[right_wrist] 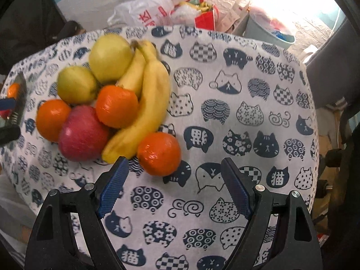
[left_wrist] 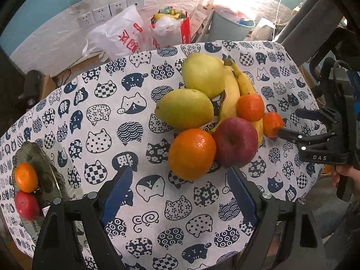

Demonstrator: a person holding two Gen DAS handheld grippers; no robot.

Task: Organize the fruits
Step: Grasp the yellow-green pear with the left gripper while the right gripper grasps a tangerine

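Observation:
A pile of fruit lies on the cat-print tablecloth [left_wrist: 126, 117]: two green pears [left_wrist: 184, 109], bananas [left_wrist: 231, 94], a red apple [left_wrist: 236, 141] and three oranges [left_wrist: 191, 153]. My left gripper [left_wrist: 178, 177] is open, its fingers just short of the nearest orange. My right gripper [right_wrist: 174, 167] is open, just short of a small orange [right_wrist: 159, 153]; it also shows in the left wrist view [left_wrist: 290, 123] beside that orange [left_wrist: 272, 123]. A glass plate [left_wrist: 38, 157] at the table's left edge holds an orange [left_wrist: 25, 176] and a red apple [left_wrist: 27, 205].
Behind the table stand white plastic bags [left_wrist: 121, 33], a red bag [left_wrist: 180, 27] and a grey bin [left_wrist: 229, 24] against a white brick wall. A person's hand [left_wrist: 346, 175] holds the right gripper. The cloth [right_wrist: 247, 112] right of the pile bears no fruit.

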